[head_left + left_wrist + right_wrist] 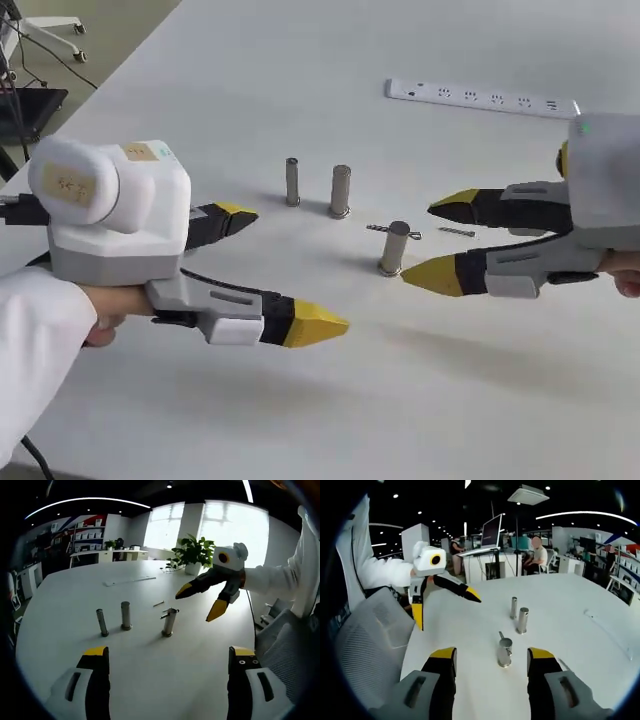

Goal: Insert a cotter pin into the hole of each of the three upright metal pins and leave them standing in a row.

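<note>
On the left, the left gripper (280, 268) hovers with its jaws spread wide and nothing between them, short of the first metal pin (292, 182) and the second metal pin (340, 191). Both stand upright side by side on the table (300, 400) with their holes apparently empty. Further right, the third metal pin (394, 252) stands with a cotter pin (385, 229) through its top, so I judge one of three done. A loose cotter pin (456, 232) lies just beyond it, beside the right gripper (422, 240), which is also released and empty.
</note>
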### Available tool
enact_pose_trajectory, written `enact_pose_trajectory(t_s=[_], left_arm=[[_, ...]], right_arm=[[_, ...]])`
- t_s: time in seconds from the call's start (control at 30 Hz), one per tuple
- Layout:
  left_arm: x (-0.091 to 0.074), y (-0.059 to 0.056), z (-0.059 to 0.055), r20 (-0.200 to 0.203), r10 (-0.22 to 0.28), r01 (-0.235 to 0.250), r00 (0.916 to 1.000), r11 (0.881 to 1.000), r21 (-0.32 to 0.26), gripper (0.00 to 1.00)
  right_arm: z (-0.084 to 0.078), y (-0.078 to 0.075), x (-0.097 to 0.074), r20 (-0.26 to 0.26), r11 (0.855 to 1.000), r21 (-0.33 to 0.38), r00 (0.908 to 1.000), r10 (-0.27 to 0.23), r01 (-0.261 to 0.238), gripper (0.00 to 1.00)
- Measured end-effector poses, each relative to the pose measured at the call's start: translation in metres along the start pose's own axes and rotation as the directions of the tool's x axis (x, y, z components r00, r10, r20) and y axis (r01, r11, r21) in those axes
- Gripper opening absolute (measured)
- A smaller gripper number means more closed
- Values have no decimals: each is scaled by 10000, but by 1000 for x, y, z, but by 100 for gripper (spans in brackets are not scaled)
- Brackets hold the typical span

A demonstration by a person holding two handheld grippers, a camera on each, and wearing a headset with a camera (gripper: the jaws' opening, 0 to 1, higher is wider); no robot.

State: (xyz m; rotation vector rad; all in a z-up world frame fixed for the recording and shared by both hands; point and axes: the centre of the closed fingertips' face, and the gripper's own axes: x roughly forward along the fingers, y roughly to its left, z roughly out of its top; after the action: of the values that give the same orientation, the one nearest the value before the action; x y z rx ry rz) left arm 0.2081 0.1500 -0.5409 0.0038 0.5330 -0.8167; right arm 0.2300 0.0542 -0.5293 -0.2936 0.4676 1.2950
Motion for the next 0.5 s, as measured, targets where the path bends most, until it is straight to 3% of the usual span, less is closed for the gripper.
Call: enact_pose_trajectory(t_s=[0.13, 0.37, 0.5], left_arm=[[0, 1, -2, -81, -48, 48, 10000, 10000, -68, 97], [-3, 4, -10, -197, -87, 81, 9998, 9994, -342, 96], [-4, 5, -18, -237, -150, 134, 9996, 9976, -673, 96]], right_arm=[[-6, 5, -11, 220, 9957, 756, 9982, -558, 540, 66], [-32, 14, -31, -32, 9759, 1711, 9906, -1368, 1353, 79], [-54, 21, -39, -613, 9563, 2477, 9875, -1449, 1557, 86]])
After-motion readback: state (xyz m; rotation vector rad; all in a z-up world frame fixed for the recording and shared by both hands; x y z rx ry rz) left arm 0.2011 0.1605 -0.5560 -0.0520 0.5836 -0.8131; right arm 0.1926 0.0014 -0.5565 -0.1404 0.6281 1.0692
